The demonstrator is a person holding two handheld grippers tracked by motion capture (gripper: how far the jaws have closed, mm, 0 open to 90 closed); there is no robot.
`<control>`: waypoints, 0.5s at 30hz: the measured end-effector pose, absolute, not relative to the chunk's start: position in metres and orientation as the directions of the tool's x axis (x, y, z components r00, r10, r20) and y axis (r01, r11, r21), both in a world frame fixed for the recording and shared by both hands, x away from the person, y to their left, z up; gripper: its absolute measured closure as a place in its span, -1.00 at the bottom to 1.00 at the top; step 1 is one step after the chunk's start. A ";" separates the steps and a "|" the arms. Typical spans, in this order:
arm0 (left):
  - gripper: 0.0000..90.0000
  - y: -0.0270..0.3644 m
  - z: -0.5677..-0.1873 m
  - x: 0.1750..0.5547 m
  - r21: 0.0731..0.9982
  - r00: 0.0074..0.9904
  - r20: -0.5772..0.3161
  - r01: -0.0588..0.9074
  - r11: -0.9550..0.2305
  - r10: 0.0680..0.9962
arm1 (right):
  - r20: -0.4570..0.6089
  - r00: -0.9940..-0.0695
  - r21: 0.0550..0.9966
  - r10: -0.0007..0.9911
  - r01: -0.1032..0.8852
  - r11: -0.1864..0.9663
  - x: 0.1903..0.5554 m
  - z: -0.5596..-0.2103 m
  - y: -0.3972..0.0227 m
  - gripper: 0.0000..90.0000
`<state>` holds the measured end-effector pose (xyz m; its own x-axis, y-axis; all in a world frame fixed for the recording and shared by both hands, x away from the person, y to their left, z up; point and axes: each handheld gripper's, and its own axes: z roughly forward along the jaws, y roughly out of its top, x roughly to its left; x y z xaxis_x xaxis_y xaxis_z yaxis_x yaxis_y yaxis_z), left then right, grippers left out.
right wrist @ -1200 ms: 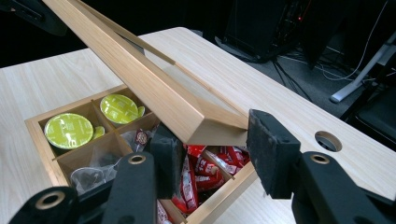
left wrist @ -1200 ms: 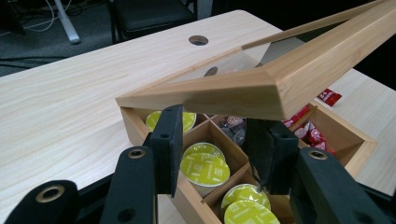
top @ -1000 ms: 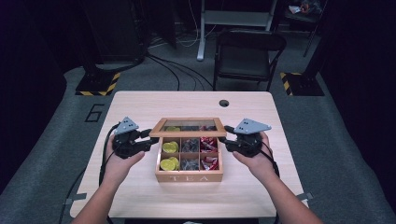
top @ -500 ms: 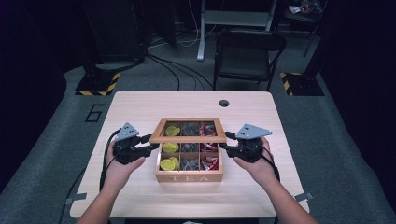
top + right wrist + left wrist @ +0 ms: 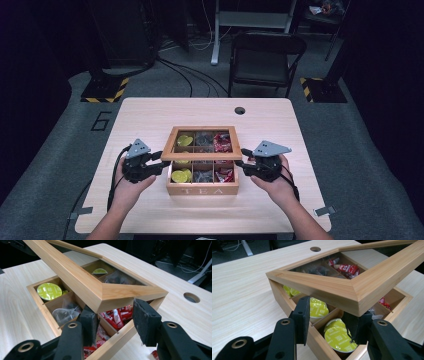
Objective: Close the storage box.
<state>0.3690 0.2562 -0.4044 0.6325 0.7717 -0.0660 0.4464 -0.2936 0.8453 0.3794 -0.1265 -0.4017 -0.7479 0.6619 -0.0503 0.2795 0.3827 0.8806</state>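
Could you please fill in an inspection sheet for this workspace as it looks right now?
Surface: light wooden table with a round hole near the far edge.
Job's things: wooden tea box holding yellow-green capsules, dark sachets and red packets; its windowed lid hangs half-lowered over the box.
Clutter: nothing seen.
Grippers: left gripper and right gripper each straddle a front corner of the lid; contact unclear.
Cables: a black cable trails from the left gripper.
Surroundings: dark chair, floor cables, striped bases.

Bare table [image 5: 150, 115] beyond both grippers' fingertips, raised lid frame [image 5: 352, 287] just above left gripper's fingers [image 5: 303, 315], box wall [image 5: 117, 340] between right gripper's fingers [image 5: 146, 320], capsules [image 5: 338, 336] filling compartments below
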 end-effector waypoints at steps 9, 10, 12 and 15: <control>0.29 0.256 -0.419 0.363 0.844 0.629 -0.087 0.458 -0.278 0.773 | -0.031 -0.743 0.874 0.668 0.304 0.379 0.370 -0.412 -0.130 0.22; 0.29 0.256 -0.420 0.362 0.843 0.629 -0.092 0.462 -0.277 0.772 | -0.029 -0.740 0.872 0.672 0.310 0.378 0.369 -0.414 -0.130 0.22; 0.29 0.256 -0.423 0.361 0.843 0.628 -0.095 0.464 -0.273 0.773 | -0.013 -0.740 0.872 0.672 0.321 0.370 0.368 -0.417 -0.132 0.22; 0.31 0.256 -0.426 0.360 0.841 0.628 -0.097 0.466 -0.274 0.772 | 0.009 -0.739 0.868 0.674 0.340 0.362 0.366 -0.422 -0.135 0.23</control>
<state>0.3598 0.2557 -0.4263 0.6282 0.7720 -0.0970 0.4664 -0.2738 0.8412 0.3656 -0.1346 -0.4222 -0.7387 0.6740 0.0086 0.3401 0.3617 0.8681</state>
